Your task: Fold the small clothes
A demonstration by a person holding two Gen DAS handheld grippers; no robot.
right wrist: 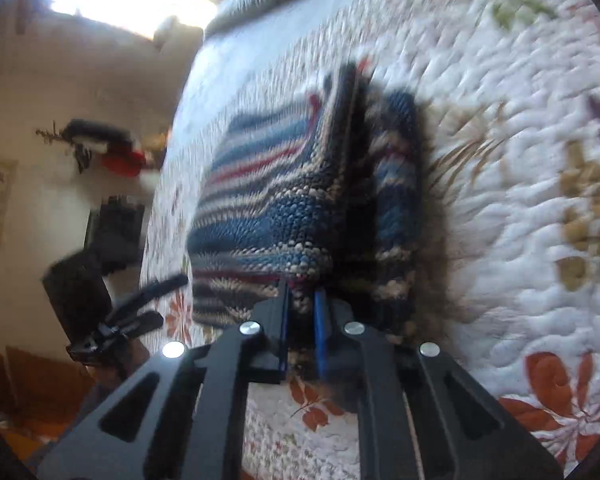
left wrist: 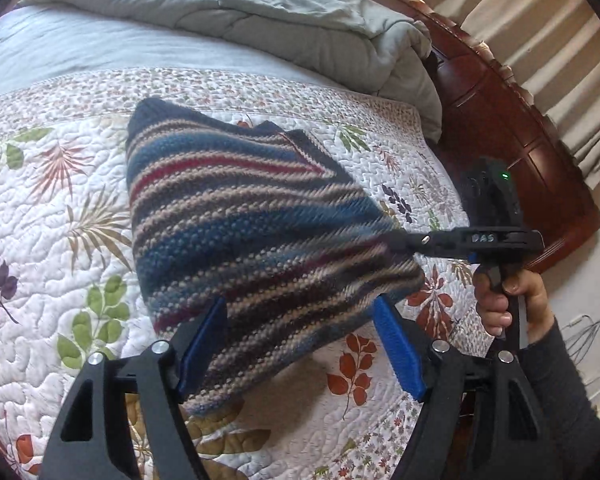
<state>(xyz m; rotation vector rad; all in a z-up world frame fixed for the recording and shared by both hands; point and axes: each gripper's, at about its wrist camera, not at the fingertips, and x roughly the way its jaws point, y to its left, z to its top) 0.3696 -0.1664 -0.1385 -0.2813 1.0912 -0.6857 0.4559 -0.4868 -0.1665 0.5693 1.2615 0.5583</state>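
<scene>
A striped knit garment (left wrist: pixel 236 232) in blue, red, beige and dark bands is held up off the floral quilt (left wrist: pixel 52 208). My left gripper (left wrist: pixel 300 344) is open, its blue pads on either side of the garment's lower edge, not pinching it. My right gripper (left wrist: pixel 400 240) comes in from the right and is shut on the garment's right corner. In the blurred right wrist view the right gripper (right wrist: pixel 302 312) pinches the garment (right wrist: pixel 276 200) between its blue pads, and the left gripper (right wrist: pixel 148 304) shows open at the left.
A rumpled grey comforter (left wrist: pixel 284 16) lies at the head of the bed. A dark wooden headboard (left wrist: pixel 500 112) and beige curtains (left wrist: pixel 548 40) stand to the right. The bed edge runs by the person's hand (left wrist: pixel 508 304).
</scene>
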